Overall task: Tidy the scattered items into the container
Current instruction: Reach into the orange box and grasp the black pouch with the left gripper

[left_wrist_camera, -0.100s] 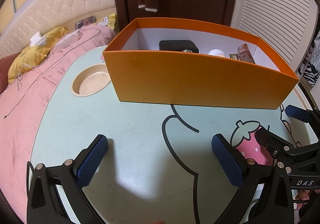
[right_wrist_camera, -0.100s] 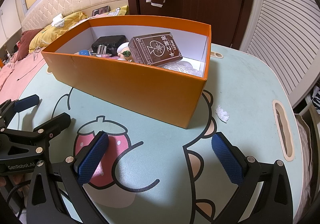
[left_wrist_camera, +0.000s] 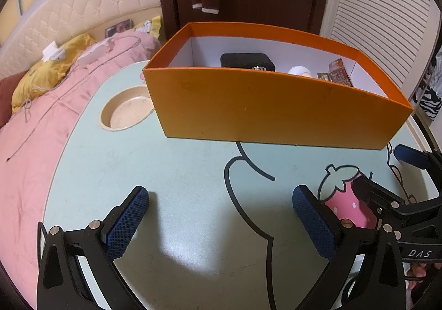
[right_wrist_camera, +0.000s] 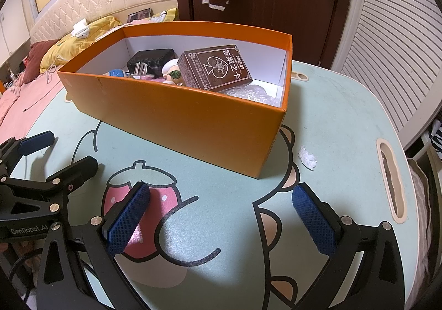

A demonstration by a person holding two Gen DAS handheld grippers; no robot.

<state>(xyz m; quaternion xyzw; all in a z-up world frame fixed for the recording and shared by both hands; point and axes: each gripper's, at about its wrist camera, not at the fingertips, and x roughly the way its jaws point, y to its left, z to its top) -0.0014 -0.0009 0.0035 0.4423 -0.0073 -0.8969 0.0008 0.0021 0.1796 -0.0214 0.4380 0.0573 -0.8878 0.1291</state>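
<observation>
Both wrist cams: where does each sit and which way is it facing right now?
Left wrist: on the left claw, open, angled down at the orange box long side; right claw at its right edge.
Right wrist: on the right claw, open, facing the box corner, card box and crumpled tissue; left claw at its left edge.
Shared: box, strawberry print.

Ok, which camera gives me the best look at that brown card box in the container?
The right wrist view: the brown card box lies tilted on the other items inside the orange container, its printed top fully visible. The left wrist view shows only its upper part above the container's near wall.
</observation>
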